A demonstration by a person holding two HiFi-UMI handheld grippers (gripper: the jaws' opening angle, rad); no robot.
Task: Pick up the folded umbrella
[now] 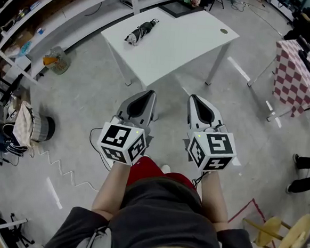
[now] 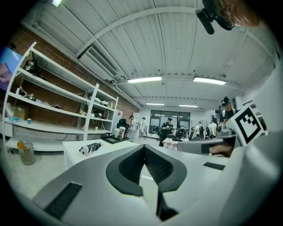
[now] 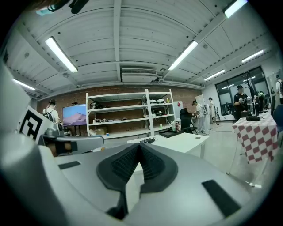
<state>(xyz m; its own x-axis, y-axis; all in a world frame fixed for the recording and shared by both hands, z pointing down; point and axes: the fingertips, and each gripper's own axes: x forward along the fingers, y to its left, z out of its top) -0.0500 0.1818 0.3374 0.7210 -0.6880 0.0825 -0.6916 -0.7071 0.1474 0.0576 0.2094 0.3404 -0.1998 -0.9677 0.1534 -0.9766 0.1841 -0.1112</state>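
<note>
From the head view I see both tools held side by side in front of me, above the concrete floor. The left gripper (image 1: 146, 95) and the right gripper (image 1: 195, 100) each taper to a closed tip, and neither has anything in it. The folded umbrella (image 1: 142, 31) lies on the white table (image 1: 188, 40) well ahead of both tips, near the table's far left corner, slanting across the top. A table with a red checked cloth (image 1: 297, 73) stands off to the right.

In the left gripper view, my left gripper (image 2: 144, 148) has its dark ribbed pads pressed together at the tips, nothing between them. The umbrella (image 2: 90, 148) shows to the left of the jaws, resting on the table (image 2: 73, 145), well apart from them. White shelves (image 2: 53, 103) run along the brick wall behind.

In the right gripper view, my right gripper (image 3: 139, 146) is likewise closed tip to tip and empty. The umbrella (image 3: 148, 140) is a small dark shape just above the jaw tips, on the table (image 3: 185, 141) in the distance.
</note>
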